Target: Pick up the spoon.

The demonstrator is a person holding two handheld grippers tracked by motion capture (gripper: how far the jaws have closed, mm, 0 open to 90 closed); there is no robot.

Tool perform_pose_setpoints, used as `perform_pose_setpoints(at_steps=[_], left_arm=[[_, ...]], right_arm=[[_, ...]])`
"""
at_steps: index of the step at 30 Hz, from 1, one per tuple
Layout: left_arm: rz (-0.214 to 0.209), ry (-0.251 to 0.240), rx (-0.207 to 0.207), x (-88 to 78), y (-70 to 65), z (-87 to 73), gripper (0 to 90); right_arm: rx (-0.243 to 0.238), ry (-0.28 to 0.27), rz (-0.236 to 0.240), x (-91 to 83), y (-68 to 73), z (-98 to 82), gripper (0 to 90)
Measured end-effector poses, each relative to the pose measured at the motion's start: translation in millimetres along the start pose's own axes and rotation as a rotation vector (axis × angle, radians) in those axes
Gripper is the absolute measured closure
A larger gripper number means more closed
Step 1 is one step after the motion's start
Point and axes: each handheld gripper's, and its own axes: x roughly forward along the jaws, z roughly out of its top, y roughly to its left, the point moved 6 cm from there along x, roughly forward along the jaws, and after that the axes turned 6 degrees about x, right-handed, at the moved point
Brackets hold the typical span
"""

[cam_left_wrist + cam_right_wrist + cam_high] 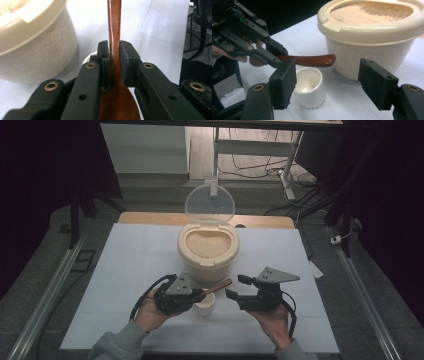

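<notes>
At the lower centre of the high view, the left claw (192,296) clamps the neck of a wooden spoon (216,287), whose handle slants up to the right over a small white cup (204,306). Right of the cup, the right claw (239,287) gapes wide and grips nothing. Just beyond the cup, mid-frame on the pale worktop (130,260), sits a cream rice container (208,251), its clear lid (209,204) raised.

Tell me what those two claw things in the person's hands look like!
Both the left gripper and right gripper are black, with blocky jaws, brass-coloured rivets, a grey three-cornered plate on top and a black cable trailing behind. The person wears grey-green sleeves.
</notes>
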Motion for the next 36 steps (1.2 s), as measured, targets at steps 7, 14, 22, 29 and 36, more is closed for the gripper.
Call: perform_pose_setpoints(at_steps=[7, 14, 22, 29, 36], left_arm=[[0.017, -0.036, -0.001, -2.2, -1.1, 3.5, 78.5], [0.016, -0.039, 0.0, 0.6, -2.7, 4.3, 78.5], [0.011, -0.035, 0.009, 5.1, -5.8, 4.8, 78.6], [0.016, -0.018, 0.033, 9.1, -10.6, 5.6, 78.9], [0.036, -0.004, 0.065, 6.5, -12.8, 7.4, 79.2]], right_arm=[[0.026, 0.01, 0.02, 6.5, 5.0, -2.7, 29.7], [0.025, 0.019, 0.033, 14.5, 11.5, -5.1, 29.8], [0.064, 0.005, 0.055, 17.5, 12.7, -6.2, 32.9], [0.133, -0.043, 0.086, 18.6, 15.3, -4.4, 45.2], [0.153, -0.091, 0.133, 16.2, 19.0, -1.0, 62.4]])
